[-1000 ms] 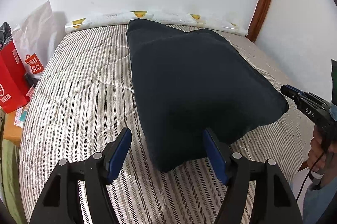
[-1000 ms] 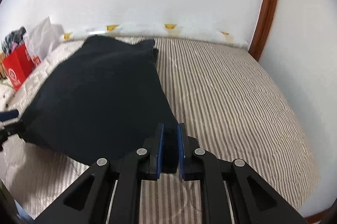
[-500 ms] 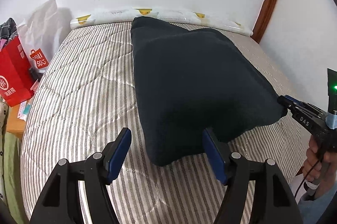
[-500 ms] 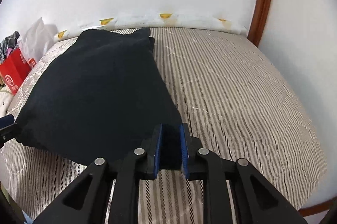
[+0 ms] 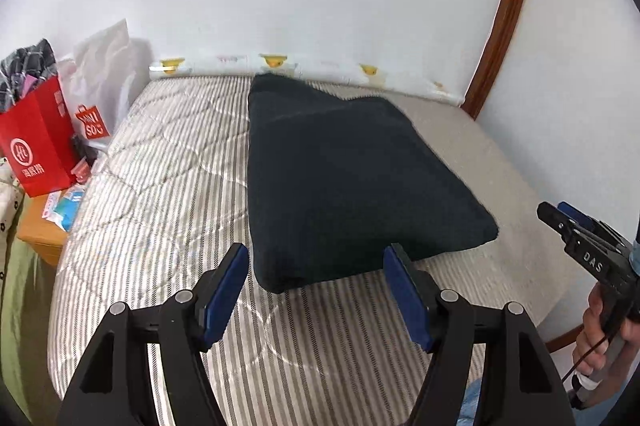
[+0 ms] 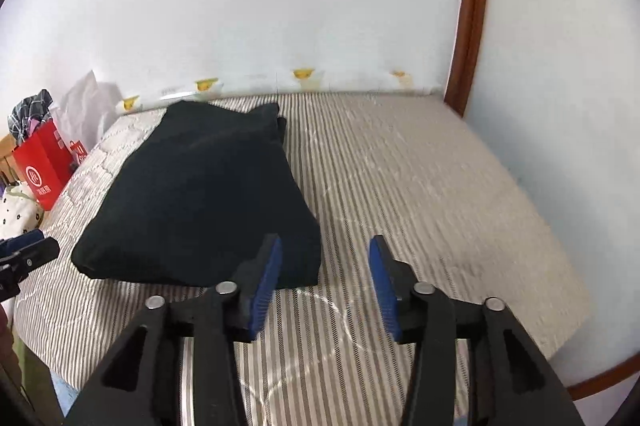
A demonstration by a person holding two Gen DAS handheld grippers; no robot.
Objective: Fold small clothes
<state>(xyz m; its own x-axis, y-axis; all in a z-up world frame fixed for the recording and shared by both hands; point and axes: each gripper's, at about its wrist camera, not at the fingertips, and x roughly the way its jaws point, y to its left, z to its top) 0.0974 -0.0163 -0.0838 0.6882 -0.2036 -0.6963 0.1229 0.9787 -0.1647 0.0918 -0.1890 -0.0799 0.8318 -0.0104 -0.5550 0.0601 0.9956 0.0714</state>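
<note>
A folded dark garment (image 5: 344,181) lies flat on the striped bed (image 5: 160,185). The left claw (image 5: 316,290) hovers wide open, holding nothing. The right claw (image 6: 325,280) has just been opening; its jaws stand apart, clear of the garment's near corner.
</note>
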